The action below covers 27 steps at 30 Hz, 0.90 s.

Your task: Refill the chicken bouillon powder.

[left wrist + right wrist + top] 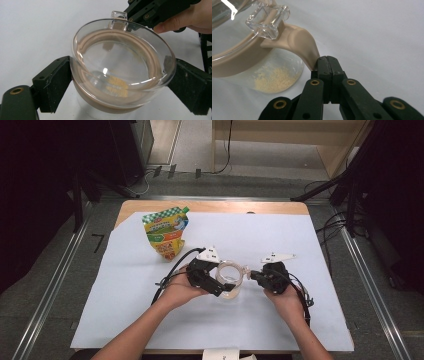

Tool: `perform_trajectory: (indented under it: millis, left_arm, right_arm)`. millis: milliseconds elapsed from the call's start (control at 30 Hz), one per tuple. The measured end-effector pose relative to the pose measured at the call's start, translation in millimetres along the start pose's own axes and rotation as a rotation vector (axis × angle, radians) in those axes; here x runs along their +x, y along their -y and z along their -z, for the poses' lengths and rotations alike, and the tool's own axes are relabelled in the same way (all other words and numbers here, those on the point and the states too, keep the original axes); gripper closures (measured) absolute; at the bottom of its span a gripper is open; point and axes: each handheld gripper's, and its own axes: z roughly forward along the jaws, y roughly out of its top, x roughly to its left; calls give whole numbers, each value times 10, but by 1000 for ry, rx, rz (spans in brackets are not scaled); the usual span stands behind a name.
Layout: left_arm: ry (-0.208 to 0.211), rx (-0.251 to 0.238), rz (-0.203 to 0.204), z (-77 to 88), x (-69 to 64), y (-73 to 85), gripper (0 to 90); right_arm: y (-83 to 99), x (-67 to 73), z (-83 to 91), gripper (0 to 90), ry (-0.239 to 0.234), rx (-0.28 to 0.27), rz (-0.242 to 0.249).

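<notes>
Nearby, sauce pouch (166, 232) — well behind jar (230, 279).

The high view looks forward and down from above the person's side, taking in the whole tabletop (150, 320) from well back. The left gripper view rides low and very close, facing the glass jar (120, 72) between its 2 jaws. The right gripper view sits just as near — aimed along its jaws at the jar's beige handle (304, 45). All 3 views share the jar.
</notes>
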Motion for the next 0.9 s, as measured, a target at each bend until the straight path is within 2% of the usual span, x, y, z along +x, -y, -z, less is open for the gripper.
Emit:
perform_trajectory:
  millis: [433, 667, 800, 833, 867, 900]
  left_arm:
    - [-7, -10, -20, 44, -10, -66, 106]
    - [7, -29, -13, 43, 2, -115, 101]
    - [12, -30, -24, 53, -6, -145, 103]
    - [51, -47, -11, 76, -9, -164, 139]
    - [67, -58, -4, 77, -16, -176, 174]
    - [65, -58, -9, 79, -24, -186, 199]
  right_arm:
    - [-1, 11, 0, 900, 8, 1, 2]
    - [-3, 14, 7, 900, 12, -1, 3]
    - [-1, 15, 8, 900, 10, -2, 2]
    - [1, 21, 11, 900, 9, -6, 3]
    - [1, 25, 13, 900, 7, -5, 6]
    - [1, 29, 13, 900, 10, -6, 9]
